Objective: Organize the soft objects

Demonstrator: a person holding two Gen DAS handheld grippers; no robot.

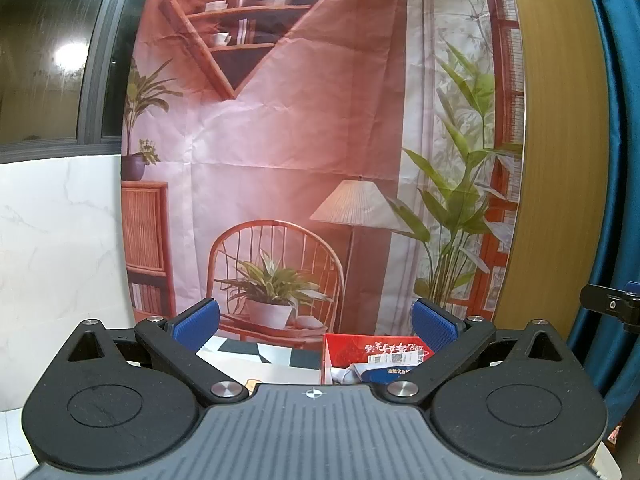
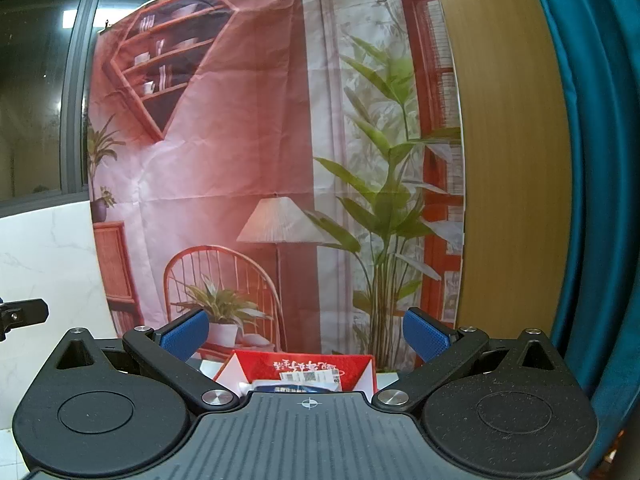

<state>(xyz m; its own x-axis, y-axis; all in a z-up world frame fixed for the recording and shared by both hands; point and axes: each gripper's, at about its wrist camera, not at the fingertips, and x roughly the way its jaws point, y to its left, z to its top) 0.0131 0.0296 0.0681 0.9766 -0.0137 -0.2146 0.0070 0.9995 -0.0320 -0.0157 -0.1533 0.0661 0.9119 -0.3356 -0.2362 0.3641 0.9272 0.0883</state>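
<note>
Progress: I judge the task barely begun or between steps; neither gripper carries anything, and both are raised level, facing the printed fabric backdrop of a pink room with a rattan chair.

What seems done: some soft packets already sit in the open red cardboard box with white lettering, so part of the sorting may be finished. I cannot tell how much.

What is left: I see no loose soft items from here; the tabletop below is mostly hidden by the gripper bodies, so I cannot say what remains.

Task's thing: the soft white and blue packets with printed labels lie inside the red box, low in both views, just beyond the gripper bodies.

Left gripper: blue-padded fingers spread wide, nothing between them, touching nothing.

Right gripper: blue pads likewise wide apart and empty, hanging above and behind the box.

Surroundings: a black-and-white patterned mat shows left of the box; a teal curtain hangs on the right.

Next move, my guess: tilt both cameras down to find what still needs collecting.
</note>
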